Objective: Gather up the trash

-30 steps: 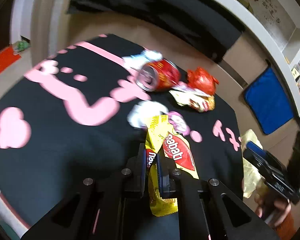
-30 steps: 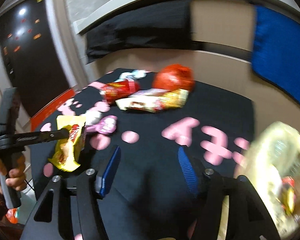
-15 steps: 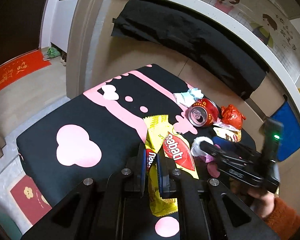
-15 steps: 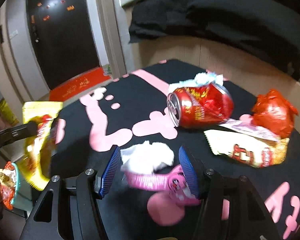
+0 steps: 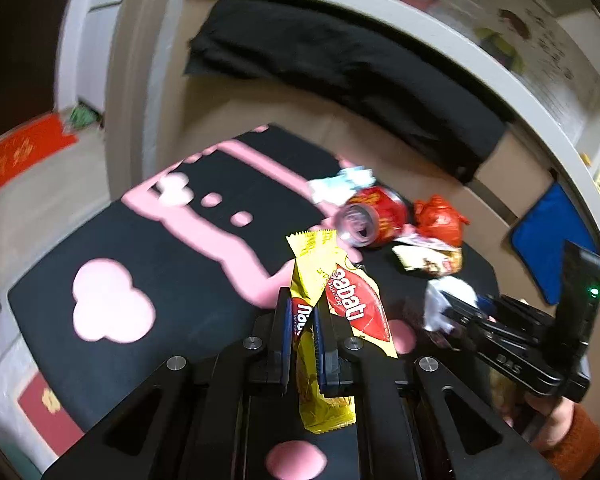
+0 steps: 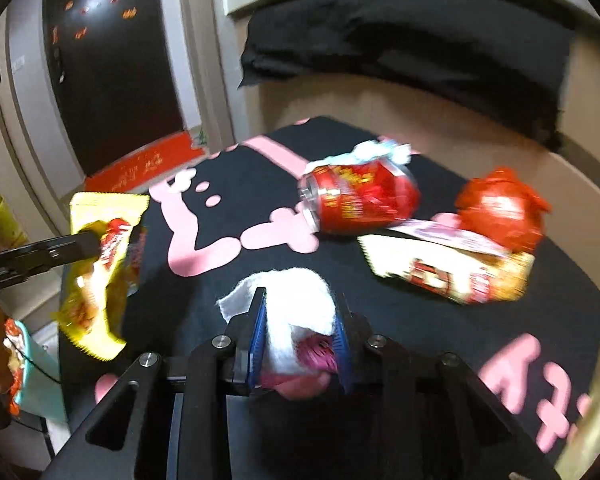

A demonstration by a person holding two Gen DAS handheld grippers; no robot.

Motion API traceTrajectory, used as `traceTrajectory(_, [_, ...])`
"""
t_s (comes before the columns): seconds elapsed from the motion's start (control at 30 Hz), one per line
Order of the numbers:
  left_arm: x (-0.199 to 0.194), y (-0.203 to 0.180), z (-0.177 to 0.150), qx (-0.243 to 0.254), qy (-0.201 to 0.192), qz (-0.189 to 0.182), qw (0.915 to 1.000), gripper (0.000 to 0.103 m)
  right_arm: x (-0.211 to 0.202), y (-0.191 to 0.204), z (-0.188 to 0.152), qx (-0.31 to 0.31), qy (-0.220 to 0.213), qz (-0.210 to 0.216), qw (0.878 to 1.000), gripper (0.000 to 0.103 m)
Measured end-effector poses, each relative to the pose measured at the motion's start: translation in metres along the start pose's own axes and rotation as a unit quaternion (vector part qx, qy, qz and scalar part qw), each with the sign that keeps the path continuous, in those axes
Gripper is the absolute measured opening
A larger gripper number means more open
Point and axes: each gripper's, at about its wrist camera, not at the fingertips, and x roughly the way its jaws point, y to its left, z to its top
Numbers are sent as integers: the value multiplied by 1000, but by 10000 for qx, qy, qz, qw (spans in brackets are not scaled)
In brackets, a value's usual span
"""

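My left gripper is shut on a yellow wafer wrapper and holds it above the black table; the wrapper also shows at the left of the right wrist view. My right gripper is closed on a white tissue wad with a pink wrapper, low over the table; the wad also shows in the left wrist view. On the table lie a red can on its side, a crumpled red wrapper, a flat snack packet and a pale crumpled tissue.
The table has a black cloth with pink marks. A beige bench with a black cloth stands behind it. A blue pad lies at the right. A red doormat lies by a dark door.
My right gripper has moved forward and closed on the tissue wad and pink wrapper. My left gripper still holds the yellow wrapper, with its view swung slightly.
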Motion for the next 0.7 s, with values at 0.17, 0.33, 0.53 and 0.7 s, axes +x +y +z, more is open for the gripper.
traceTrajectory(0.17, [-13, -49, 6, 505, -254, -168, 9983, 10, -58, -21, -13, 109, -368, -439, 9983, 27])
traceTrajectory(0.33, [-31, -109, 10, 1003, -565, -277, 9930, 10, -109, -45, -18, 297, -772, -721, 9940, 27])
traceTrajectory(0.53, [-42, -160, 13, 1297, -706, -516, 9877, 10, -154, -68, -23, 438, -1158, -890, 9883, 27])
traceTrajectory(0.7, [-41, -178, 9, 1290, -609, -624, 9878, 10, -168, -83, -25, 619, -1236, -768, 9874, 27])
